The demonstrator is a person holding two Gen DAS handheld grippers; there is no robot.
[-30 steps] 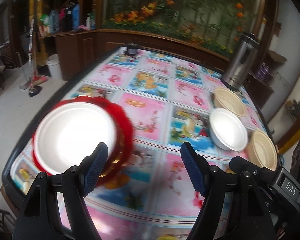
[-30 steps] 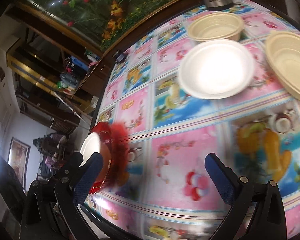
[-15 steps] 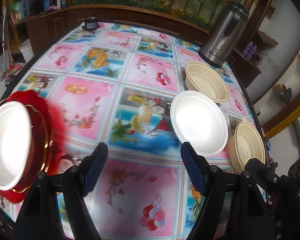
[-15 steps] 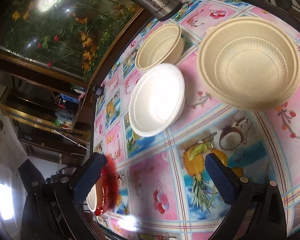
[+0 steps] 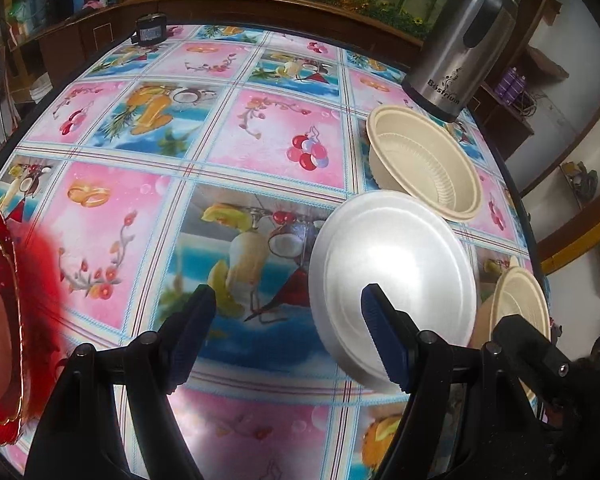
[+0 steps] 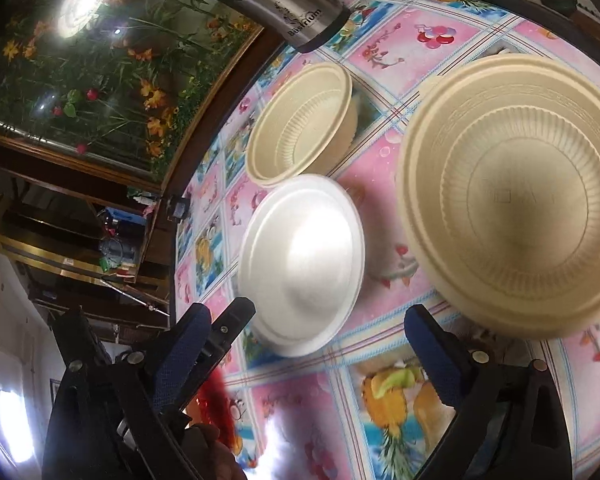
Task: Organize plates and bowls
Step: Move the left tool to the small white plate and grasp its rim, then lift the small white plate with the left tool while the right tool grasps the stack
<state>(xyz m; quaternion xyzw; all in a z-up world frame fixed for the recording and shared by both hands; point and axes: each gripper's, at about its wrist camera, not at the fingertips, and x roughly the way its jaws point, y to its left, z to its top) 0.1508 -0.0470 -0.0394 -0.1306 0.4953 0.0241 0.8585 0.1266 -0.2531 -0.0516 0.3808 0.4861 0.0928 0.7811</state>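
A white foam plate (image 5: pixel 396 264) lies on the table, just ahead and right of my open, empty left gripper (image 5: pixel 284 328); its right finger overlaps the plate's near rim in view. A cream bowl (image 5: pixel 424 164) sits behind the plate, and a second cream bowl (image 5: pixel 520 304) sits at the right edge. A red plate (image 5: pixel 0 320) with a white plate in it is at the far left. In the right wrist view the white plate (image 6: pixel 300 264), far bowl (image 6: pixel 300 128) and near bowl (image 6: pixel 512 208) lie ahead of my open, empty right gripper (image 6: pixel 304 344).
A steel thermos jug (image 5: pixel 456 40) stands at the table's far right, also in the right wrist view (image 6: pixel 268 0). A small dark device (image 5: pixel 150 30) sits at the far edge. The floral tablecloth (image 5: pixel 236 152) covers the table. Wooden cabinets line the back.
Both grippers have moved right, from the red plate towards the white plate and cream bowls, which now look larger and closer. The red plate has slid to the left edge.
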